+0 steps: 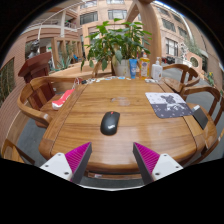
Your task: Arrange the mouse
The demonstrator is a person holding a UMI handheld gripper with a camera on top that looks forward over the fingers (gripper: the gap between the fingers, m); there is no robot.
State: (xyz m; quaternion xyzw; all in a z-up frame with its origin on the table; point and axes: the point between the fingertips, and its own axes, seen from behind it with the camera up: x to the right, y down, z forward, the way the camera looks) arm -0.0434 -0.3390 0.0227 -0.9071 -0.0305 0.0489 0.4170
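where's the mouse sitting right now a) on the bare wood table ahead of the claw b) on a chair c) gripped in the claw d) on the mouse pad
a: the mouse rests on the bare table, just ahead of the open claw, while the mouse pad lies apart from it, off to the side.
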